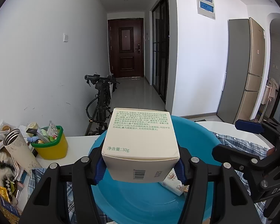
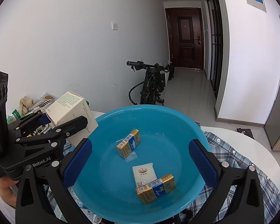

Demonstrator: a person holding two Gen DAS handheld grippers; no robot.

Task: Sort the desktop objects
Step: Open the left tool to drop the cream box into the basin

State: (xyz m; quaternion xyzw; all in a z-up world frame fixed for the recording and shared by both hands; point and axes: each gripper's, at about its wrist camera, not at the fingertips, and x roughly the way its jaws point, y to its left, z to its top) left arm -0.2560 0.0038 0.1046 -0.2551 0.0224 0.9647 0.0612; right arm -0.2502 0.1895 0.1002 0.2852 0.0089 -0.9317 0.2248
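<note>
My left gripper (image 1: 140,168) is shut on a cream carton box (image 1: 140,141) with green print, held above the near left rim of a blue plastic basin (image 1: 192,136). From the right wrist view the same box (image 2: 71,110) hangs at the basin's left edge, in the left gripper (image 2: 52,123). My right gripper (image 2: 140,160) stands open over the basin (image 2: 158,115) with nothing between its fingers. Inside the basin lie two gold-and-blue packs (image 2: 129,143) (image 2: 155,187) and a white packet (image 2: 144,174).
A yellow tub with a green rim (image 1: 51,141) full of small items, a metal flask (image 1: 18,147) and piled clutter stand on the left of the white table (image 1: 78,145). A blue plaid cloth (image 2: 239,160) lies under the basin. A folding bike (image 2: 151,85) stands beyond the table.
</note>
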